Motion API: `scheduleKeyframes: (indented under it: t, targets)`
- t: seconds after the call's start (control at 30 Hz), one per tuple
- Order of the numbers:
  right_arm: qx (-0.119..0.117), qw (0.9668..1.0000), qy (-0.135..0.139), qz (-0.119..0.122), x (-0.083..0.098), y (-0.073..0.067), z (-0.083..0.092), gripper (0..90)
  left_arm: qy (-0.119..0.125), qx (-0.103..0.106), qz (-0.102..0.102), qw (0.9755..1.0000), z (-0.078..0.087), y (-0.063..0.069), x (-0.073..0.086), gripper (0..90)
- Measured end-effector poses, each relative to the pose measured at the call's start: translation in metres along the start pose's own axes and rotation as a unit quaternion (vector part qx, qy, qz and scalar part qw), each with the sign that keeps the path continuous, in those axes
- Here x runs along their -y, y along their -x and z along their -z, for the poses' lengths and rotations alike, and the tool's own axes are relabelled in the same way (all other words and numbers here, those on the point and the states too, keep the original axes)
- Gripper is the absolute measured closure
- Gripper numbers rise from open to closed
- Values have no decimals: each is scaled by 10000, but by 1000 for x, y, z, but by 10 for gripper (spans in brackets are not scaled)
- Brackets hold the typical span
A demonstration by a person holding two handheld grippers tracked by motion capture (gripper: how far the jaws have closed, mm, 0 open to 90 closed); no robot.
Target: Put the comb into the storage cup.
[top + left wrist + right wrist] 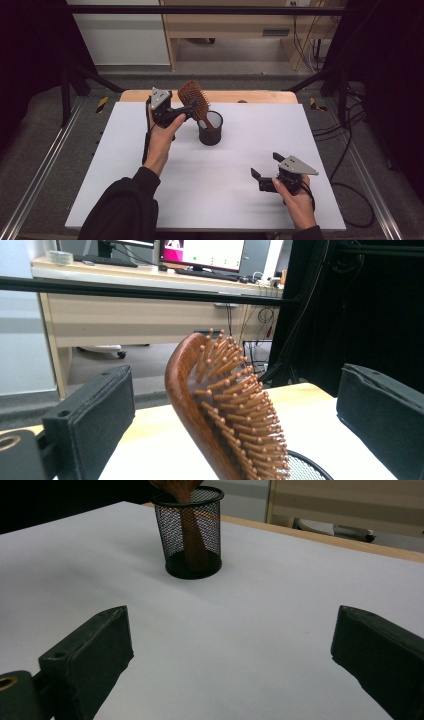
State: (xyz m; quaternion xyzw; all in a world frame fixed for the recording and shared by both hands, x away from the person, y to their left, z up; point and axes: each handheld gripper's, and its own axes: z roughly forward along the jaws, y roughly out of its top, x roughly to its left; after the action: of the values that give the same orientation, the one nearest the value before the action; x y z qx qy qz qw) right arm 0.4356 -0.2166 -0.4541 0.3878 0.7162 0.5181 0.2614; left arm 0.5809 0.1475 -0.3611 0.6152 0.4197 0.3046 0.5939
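Hairbrush (pixel 194 97): brown wood, oval paddle head, rows of round-tipped wooden pins on one face; it stands handle-down in the cup, head well above the rim and tilted toward the left side of the table; handle end rests on the cup's floor, seen through the mesh. Cup (pixel 210 131): black wire mesh, round, upright, open-topped; it stands on the white board, toward the far edge, left of centre.

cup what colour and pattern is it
Black wire mesh cup, clearest in the right gripper view.
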Motion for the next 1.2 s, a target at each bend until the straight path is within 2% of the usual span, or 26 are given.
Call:
scheduleKeyframes:
  t: [0.2,0.47,0.6,0.7,0.8,1.2]
  targets:
    - [-14,10000,6,10,-1,-2,-1,34,51,-8,-9,10000,13,-1,-1,25]
    - [-17,10000,41,-26,-1,1,-1,33,44,4,-62,10000,19,-2,-4,25]
    - [-41,10000,44,-1,-2,0,-2,34,75,-11,-67,9999,27,-1,-7,24]
    - [-141,9998,115,-125,-4,-1,-1,34,86,40,-146,9998,31,-2,-11,20]
    - [-81,9998,146,-122,-5,-1,1,28,124,17,-89,9999,35,-4,-15,23]
    - [-65,9997,126,-185,-3,0,1,29,221,220,-203,9993,56,-1,-25,20]
